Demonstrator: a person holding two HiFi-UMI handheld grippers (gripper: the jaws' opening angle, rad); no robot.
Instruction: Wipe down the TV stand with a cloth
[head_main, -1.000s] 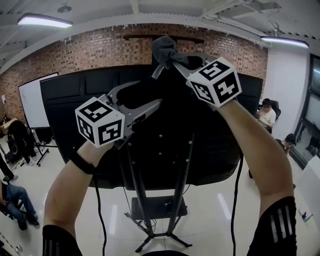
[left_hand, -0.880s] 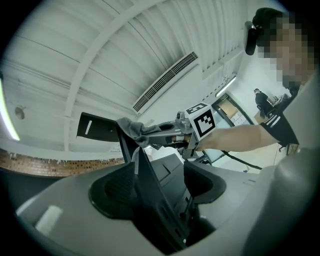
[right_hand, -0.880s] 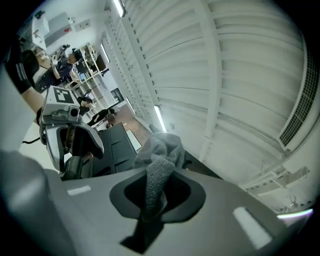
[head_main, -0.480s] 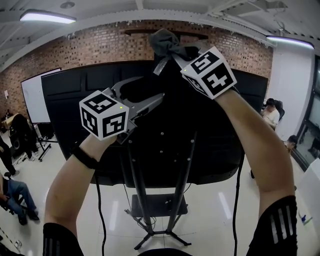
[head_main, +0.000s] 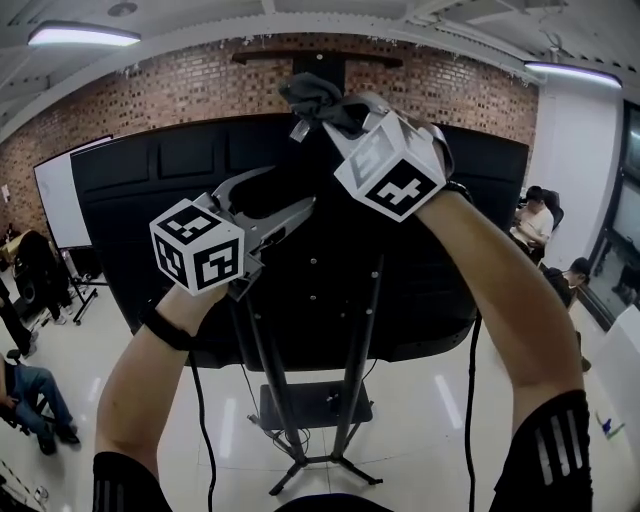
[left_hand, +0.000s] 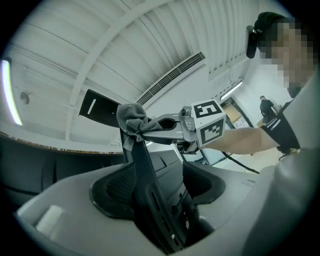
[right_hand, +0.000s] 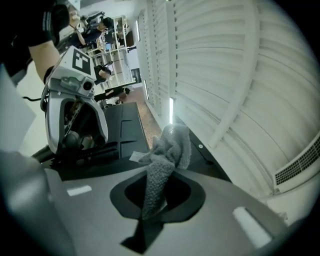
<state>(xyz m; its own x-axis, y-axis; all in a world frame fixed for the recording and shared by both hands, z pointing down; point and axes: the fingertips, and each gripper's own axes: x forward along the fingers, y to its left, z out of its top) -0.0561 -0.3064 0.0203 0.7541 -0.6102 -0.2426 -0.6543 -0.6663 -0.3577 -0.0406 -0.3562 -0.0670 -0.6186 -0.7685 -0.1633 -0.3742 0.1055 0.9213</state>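
Brick wall (head_main: 160, 95), whiteboard (head_main: 58, 205), ceiling lights (head_main: 85, 36)

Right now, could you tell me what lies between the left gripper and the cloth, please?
A black slotted bar rises from between the left gripper's jaws to the cloth, which the right gripper pinches, as the left gripper view shows.

The left sleeve (head_main: 128, 485), lower left, was black with white stripes; the right sleeve (head_main: 550, 452), lower right, matched it. A dark wristband (head_main: 160, 325) circled the left wrist.
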